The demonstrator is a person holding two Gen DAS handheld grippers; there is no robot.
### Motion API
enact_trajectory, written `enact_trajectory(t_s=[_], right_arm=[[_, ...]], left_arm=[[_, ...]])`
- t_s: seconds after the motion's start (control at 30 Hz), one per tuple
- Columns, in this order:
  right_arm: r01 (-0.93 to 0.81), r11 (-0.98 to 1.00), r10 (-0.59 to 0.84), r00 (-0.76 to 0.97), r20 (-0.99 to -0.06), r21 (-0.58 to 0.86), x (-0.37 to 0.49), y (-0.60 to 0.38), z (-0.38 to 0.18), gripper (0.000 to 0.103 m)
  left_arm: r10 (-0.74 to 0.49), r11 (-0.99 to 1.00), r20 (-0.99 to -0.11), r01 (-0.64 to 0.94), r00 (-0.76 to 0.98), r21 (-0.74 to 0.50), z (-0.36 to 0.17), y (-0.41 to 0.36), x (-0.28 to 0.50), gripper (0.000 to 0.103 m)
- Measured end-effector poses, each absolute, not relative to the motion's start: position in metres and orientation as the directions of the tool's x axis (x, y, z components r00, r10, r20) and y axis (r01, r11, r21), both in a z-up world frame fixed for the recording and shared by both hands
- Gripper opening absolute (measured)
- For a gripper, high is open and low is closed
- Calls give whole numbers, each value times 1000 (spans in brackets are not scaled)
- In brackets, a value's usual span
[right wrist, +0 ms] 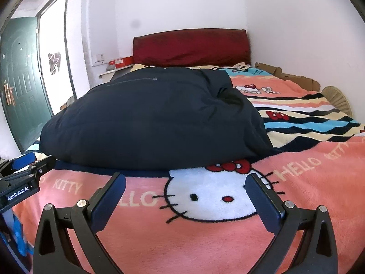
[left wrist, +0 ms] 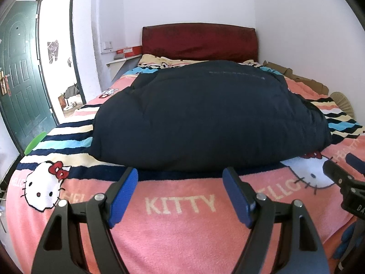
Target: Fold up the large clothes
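Observation:
A large dark navy padded garment (left wrist: 205, 111) lies in a thick folded heap across the middle of the bed; it also shows in the right wrist view (right wrist: 150, 118). My left gripper (left wrist: 180, 175) is open and empty, low over the blanket just in front of the garment's near edge. My right gripper (right wrist: 186, 180) is open and empty, also just short of the near edge, to the right of the left one. The right gripper's tip shows at the right edge of the left wrist view (left wrist: 342, 173). The left gripper shows at the left edge of the right wrist view (right wrist: 27, 166).
The bed is covered by a pink striped Hello Kitty blanket (left wrist: 182, 228). A dark red headboard (left wrist: 198, 41) stands against the far wall. Flattened cardboard (left wrist: 303, 77) and a round fan (right wrist: 337, 100) lie along the right wall. A green door (left wrist: 20, 73) is at left.

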State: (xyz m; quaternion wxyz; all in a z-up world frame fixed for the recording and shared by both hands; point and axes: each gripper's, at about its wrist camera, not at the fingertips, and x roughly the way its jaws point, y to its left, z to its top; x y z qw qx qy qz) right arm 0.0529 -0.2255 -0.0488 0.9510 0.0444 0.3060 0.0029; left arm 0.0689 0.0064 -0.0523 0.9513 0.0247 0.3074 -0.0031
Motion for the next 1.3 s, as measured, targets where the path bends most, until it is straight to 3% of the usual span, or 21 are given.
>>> enact_trajectory(t_s=[1.3], right_arm=[[34, 997, 18, 794, -608, 73, 61, -229, -57, 103]], left_arm=[[-24, 998, -611, 51, 791, 26, -64, 7, 79, 76]])
